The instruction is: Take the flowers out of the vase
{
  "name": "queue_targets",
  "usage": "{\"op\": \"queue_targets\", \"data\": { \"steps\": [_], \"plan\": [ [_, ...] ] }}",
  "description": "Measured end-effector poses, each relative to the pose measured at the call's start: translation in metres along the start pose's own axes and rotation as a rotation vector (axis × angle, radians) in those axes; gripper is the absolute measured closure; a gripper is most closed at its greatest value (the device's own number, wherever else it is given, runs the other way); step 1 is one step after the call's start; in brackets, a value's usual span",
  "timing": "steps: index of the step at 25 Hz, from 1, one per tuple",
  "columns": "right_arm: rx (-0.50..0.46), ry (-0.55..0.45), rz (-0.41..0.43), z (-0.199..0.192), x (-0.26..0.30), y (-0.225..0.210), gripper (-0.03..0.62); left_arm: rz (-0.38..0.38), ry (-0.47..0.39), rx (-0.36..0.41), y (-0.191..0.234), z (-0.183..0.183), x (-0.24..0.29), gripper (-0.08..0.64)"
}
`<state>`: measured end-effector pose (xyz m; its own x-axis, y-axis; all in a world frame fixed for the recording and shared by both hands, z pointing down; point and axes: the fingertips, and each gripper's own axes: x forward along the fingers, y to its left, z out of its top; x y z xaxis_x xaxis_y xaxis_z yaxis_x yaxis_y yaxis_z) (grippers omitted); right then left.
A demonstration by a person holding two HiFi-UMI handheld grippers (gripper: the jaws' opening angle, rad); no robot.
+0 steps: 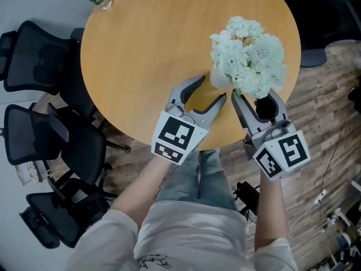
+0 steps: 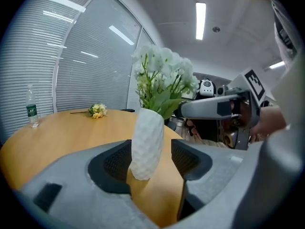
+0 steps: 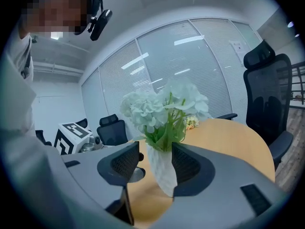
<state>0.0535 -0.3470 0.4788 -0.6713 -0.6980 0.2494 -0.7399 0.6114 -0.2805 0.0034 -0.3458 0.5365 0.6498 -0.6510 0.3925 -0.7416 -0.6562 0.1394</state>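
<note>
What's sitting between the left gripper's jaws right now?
The white vase holding the flowers stands between the left gripper's open jaws, unclamped; the left gripper view shows it.

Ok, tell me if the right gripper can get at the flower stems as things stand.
Probably yes: the right gripper has its jaws apart, and the stems rise from the vase in line with that gap, nothing in between.

Table (image 1: pixel 141 66) is being viewed steeply from overhead; vase (image 2: pixel 147 144) is being framed closely, near-level, by both gripper views.
</note>
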Motion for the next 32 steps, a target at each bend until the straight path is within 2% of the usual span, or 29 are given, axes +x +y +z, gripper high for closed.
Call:
{"op": "queue_targets", "data": {
  "steps": [4,9,11,18,24,32],
  "plan": [
    [-0.021,0.011,0.004,0.0,0.008,0.001,0.399,-0.003,0.012,0.008,0.003,-0.003,0.018,0.275],
    [-0.02,0.004,-0.009,0.002,0.014,-0.001,0.393,0.017,0.035,0.097,0.003,-0.005,0.033,0.252],
    [-0.02,0.003,-0.01,0.003,0.016,-0.002,0.391,0.012,0.036,0.107,0.001,-0.006,0.036,0.25],
    [-0.009,0.006,-0.018,0.001,0.021,-0.005,0.388,0.001,0.03,0.079,0.002,-0.007,0.044,0.256],
    [0.008,0.006,-0.004,0.004,0.052,-0.008,0.388,-0.001,0.025,0.072,0.022,-0.01,0.046,0.272],
    [0.021,-0.01,0.013,0.01,0.048,-0.008,0.388,-0.003,0.012,0.07,0.015,-0.001,0.045,0.273]
  ]
}}
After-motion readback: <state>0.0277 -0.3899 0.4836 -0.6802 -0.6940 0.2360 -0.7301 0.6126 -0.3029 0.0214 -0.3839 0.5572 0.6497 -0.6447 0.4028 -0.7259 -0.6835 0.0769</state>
